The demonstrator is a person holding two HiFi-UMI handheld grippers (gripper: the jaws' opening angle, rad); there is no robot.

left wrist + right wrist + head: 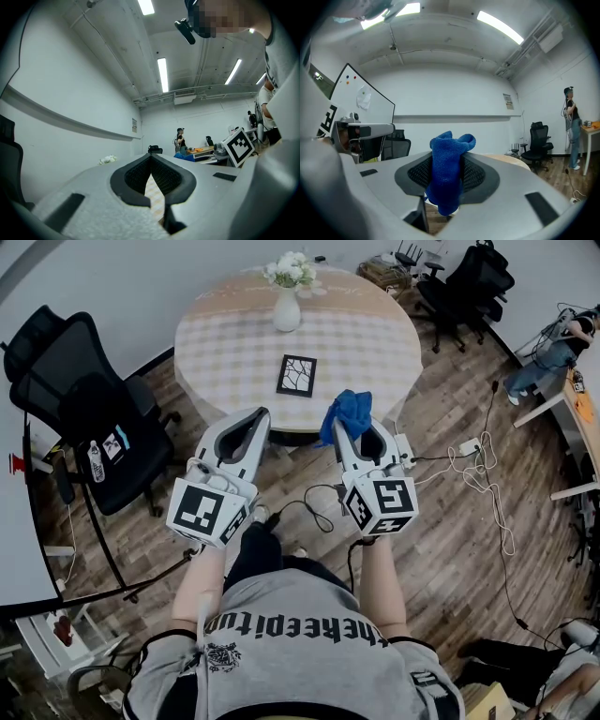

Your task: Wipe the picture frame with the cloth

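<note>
Standing back from the round table (375,343) here, with the blue cloth (343,412) pinched firmly in the right gripper (354,426), bunched above the tips and dangling below them in the right gripper view. Nothing in the left gripper (260,415): tips pressed together, only a sliver of checked tabletop showing through the gap behind them. Over to the picture frame (297,375) now, lying flat in the near half of the table, dark border, patterned face up, a little short of the white vase (286,309) and its flowers (292,270), and apart from both grippers. No wiping yet, by the look of it; judging the step in hand as the approach to the frame. To do it well: bring the right gripper forward and down over the frame, tilt to lead with the hanging fold of cloth rather than the hard tips, and press only lightly. Probably worth pinning one edge of the frame with the left gripper, to guard against sliding or dragging the table covering along. Then sweep in short, even strokes across the face, follow round the border, and steer well clear of the vase behind.
</note>
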